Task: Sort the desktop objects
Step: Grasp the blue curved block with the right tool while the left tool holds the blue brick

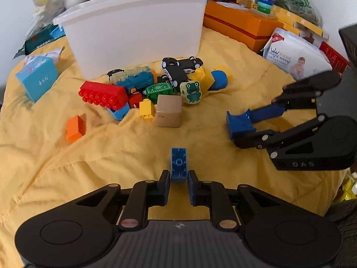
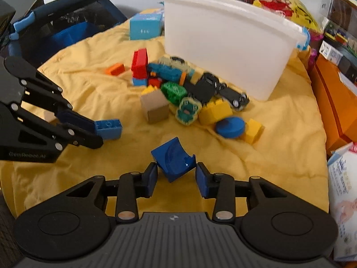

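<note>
My left gripper (image 1: 178, 178) is shut on a small blue brick (image 1: 178, 164), held above the yellow cloth (image 1: 111, 156); it also shows in the right wrist view (image 2: 108, 128). My right gripper (image 2: 176, 174) is shut on a dark blue curved block (image 2: 174, 159), also seen in the left wrist view (image 1: 239, 122). A pile of toys lies by the white bin (image 1: 138, 31): a red brick (image 1: 102, 95), a wooden cube (image 1: 169, 114), a frog block (image 1: 192, 92), a black toy car (image 1: 180, 67), a blue disc (image 1: 219, 80).
An orange brick (image 1: 75, 130) lies apart at the left. A light blue box (image 1: 36, 79) stands at the far left. Orange boxes (image 1: 241, 26) and a wipes pack (image 1: 296, 53) crowd the right. A dark bag (image 2: 67, 22) sits at the cloth's far left edge.
</note>
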The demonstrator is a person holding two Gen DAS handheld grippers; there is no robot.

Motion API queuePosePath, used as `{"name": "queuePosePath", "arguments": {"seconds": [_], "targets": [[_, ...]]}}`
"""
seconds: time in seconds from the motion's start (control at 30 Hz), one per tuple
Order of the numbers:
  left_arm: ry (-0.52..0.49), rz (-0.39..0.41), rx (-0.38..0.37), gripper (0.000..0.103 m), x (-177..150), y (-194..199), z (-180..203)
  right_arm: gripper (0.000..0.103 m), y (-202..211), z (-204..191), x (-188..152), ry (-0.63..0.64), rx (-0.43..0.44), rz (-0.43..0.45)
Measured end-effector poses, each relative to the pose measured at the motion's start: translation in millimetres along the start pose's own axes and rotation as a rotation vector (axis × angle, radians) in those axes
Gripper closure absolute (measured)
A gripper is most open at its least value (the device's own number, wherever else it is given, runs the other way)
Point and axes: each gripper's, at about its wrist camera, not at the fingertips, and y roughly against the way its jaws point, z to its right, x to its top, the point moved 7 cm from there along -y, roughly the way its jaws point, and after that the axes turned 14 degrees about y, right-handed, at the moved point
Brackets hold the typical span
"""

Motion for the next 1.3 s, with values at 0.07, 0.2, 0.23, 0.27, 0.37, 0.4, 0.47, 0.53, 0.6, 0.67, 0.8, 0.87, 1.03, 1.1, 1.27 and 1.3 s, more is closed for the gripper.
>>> {"name": "queuePosePath", "arguments": {"seconds": [0.07, 0.2, 0.23, 0.27, 0.37, 0.4, 0.47, 0.53, 0.6, 0.67, 0.8, 0.87, 1.03, 1.1, 1.27, 1.3], "targets": [[0.004, 0.007, 0.003, 0.068, -1.2, 2.5, -0.4, 0.062, -2.7, -0.7, -5.1, -0.012, -0.003, -0.009], [-0.003, 0.036, 0.030, 0.062, -1.6, 8.9, -3.9, 0.062, 0.2, -2.3, -6.0, 0.003, -0.026, 0.007], [-0.001, 0.040, 0.040, 0.062, -0.9, 9.5, -6.1, 0.062, 1.4, -2.3, -5.8, 0.009, -0.034, 0.010], [0.004, 0.042, 0.045, 0.062, 0.2, 9.9, -8.3, 0.062, 2.1, -1.8, -6.1, 0.010, -0.038, 0.013], [0.007, 0.059, 0.040, 0.062, 3.8, 15.8, -8.2, 0.061, 1.9, 0.6, -6.5, -0.003, -0.040, 0.015], [-0.011, 0.070, 0.036, 0.062, 4.4, 18.2, -4.1, 0.061, 2.2, 1.2, -6.1, -0.003, -0.044, 0.016], [-0.077, 0.090, 0.053, 0.062, 4.1, 20.1, 5.7, 0.061, 3.7, 2.1, -4.4, 0.005, -0.058, 0.026], [-0.155, 0.120, 0.086, 0.062, 3.5, 21.3, 16.3, 0.061, 4.9, 2.5, -3.0, 0.011, -0.064, 0.033], [-0.198, 0.118, 0.044, 0.062, 1.5, 23.5, 28.9, 0.061, 6.7, 2.6, -1.9, 0.017, -0.078, 0.039], [-0.223, 0.103, 0.000, 0.062, -1.8, 22.3, 38.5, 0.061, 11.7, 1.8, 0.0, 0.030, -0.090, 0.059], [-0.263, 0.053, 0.031, 0.062, -7.5, 3.2, 40.2, 0.061, 14.6, 0.9, -1.3, 0.023, -0.079, 0.065], [-0.251, 0.036, 0.070, 0.062, -6.9, -5.2, 28.2, 0.061, 11.5, 2.2, -3.6, 0.007, -0.071, 0.056], [-0.157, 0.081, 0.109, 0.062, 6.1, -1.8, 0.8, 0.061, 11.1, 5.6, -3.7, -0.002, -0.085, 0.057], [-0.164, 0.119, 0.100, 0.062, 12.0, 7.0, 1.4, 0.061, 10.7, 6.1, -3.0, -0.004, -0.086, 0.058], [-0.250, 0.083, 0.135, 0.062, 18.7, 2.1, -5.3, 0.061, 9.1, 5.7, 0.3, 0.003, -0.085, 0.062], [-0.267, 0.070, 0.128, 0.062, 18.8, 1.8, -6.7, 0.061, 8.3, 5.5, 1.1, 0.005, -0.084, 0.061]]}}
